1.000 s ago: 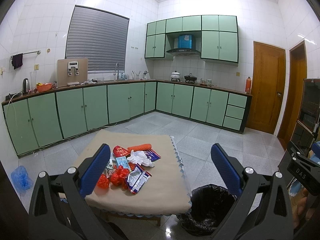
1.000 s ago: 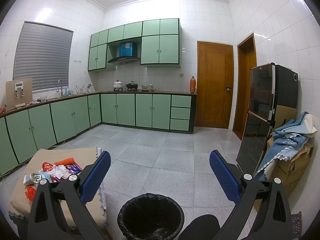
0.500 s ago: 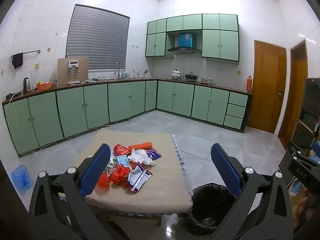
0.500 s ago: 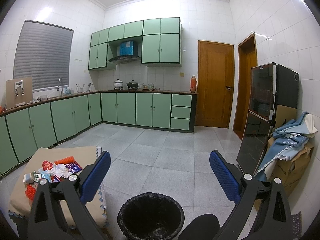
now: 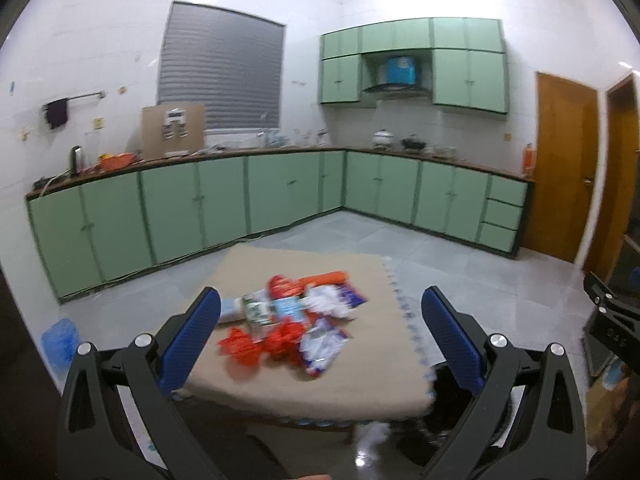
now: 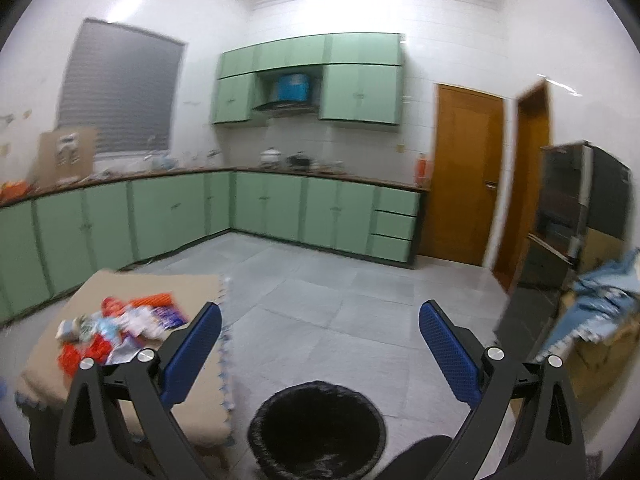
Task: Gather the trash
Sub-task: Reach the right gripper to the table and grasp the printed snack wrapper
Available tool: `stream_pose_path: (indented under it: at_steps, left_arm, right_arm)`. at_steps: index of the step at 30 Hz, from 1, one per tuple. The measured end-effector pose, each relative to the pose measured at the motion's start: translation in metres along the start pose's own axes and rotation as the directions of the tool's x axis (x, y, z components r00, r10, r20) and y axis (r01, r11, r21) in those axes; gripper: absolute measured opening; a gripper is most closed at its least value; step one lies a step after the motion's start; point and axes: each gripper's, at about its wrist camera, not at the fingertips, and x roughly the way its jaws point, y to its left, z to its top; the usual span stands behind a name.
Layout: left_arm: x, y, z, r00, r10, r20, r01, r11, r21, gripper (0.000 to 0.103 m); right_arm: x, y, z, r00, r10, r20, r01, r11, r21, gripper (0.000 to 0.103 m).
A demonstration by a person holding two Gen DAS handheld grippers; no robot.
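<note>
Trash (image 5: 294, 322): loose heap of crumpled wrappers and packets on a low table; blurred in both views; reds and oranges dominant, with white, pale blue and a purple-blue printed pack mixed in
Trash, detail: long orange wrapper (image 5: 326, 278) along the far side of the heap; bunched red plastic (image 5: 240, 346) toward the near side; white-and-blue foil packet (image 5: 322, 346) just beside it; crumpled white piece (image 5: 328, 300) near the middle
Trash, place: roughly mid-table, nearer the left edge than the right; well back from the near edge; pieces touching and overlapping
Table (image 5: 384, 372): covered with a beige cloth, scalloped trim along the right edge; near right corner close to the bin
Bin (image 6: 318, 424): round, lined with a black bag, open at the top; on the floor just beside the table's right edge; contents not discernible
Left gripper (image 5: 320, 322): blue-padded fingers spread wide apart; nothing between them; heap visible in the gap, lower than and beyond the fingertips, not touching
Right gripper (image 6: 320, 330): fingers likewise spread wide; empty; above the bin, with the bin rim below the gap; table off to its left
Room: green cabinets (image 5: 224, 204) along two walls under a dark counter; grey tiled floor (image 6: 328, 280); wooden door (image 6: 466, 172) at the back right
Sharpness: both views smeared; print on wrappers unreadable
</note>
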Motion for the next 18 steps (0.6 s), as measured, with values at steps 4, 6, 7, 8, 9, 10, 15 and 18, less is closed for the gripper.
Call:
stream_pose_path:
  at_steps: [4,6,7,8,9,10,15,18]
  left_arm:
    - [0.016,0.040,-0.012,0.996,0.080,-0.036,-0.081,0.996,-0.027,0.097]
    - [0.026,0.058,-0.019,0.992,0.108,-0.063,-0.110,0.993,-0.034,0.097]
    - [0.033,0.068,-0.022,0.989,0.125,-0.076,-0.129,0.991,-0.039,0.097]
    - [0.035,0.072,-0.024,0.988,0.135,-0.081,-0.138,0.989,-0.042,0.097]
    - [0.038,0.079,-0.025,0.986,0.145,-0.083,-0.150,0.987,-0.050,0.097]
    - [0.041,0.086,-0.027,0.984,0.155,-0.082,-0.160,0.985,-0.059,0.097]
    - [0.069,0.116,-0.036,0.975,0.194,-0.105,-0.204,0.975,-0.092,0.097]
    - [0.087,0.123,-0.042,0.969,0.204,-0.137,-0.218,0.970,-0.103,0.097]
  right_arm:
    - [0.020,0.050,-0.016,0.990,0.138,-0.038,-0.141,0.985,-0.098,0.097]
    - [0.032,0.077,-0.026,0.975,0.216,-0.059,-0.222,0.966,-0.132,0.097]
    - [0.036,0.089,-0.031,0.967,0.245,-0.067,-0.253,0.957,-0.141,0.097]
    - [0.042,0.103,-0.037,0.957,0.279,-0.082,-0.288,0.946,-0.151,0.097]
    - [0.048,0.115,-0.042,0.948,0.305,-0.090,-0.316,0.936,-0.156,0.097]
    - [0.055,0.124,-0.046,0.940,0.326,-0.098,-0.338,0.928,-0.158,0.097]
    - [0.090,0.180,-0.073,0.890,0.429,-0.152,-0.451,0.879,-0.156,0.090]
    - [0.114,0.213,-0.091,0.860,0.469,-0.201,-0.501,0.852,-0.154,0.077]
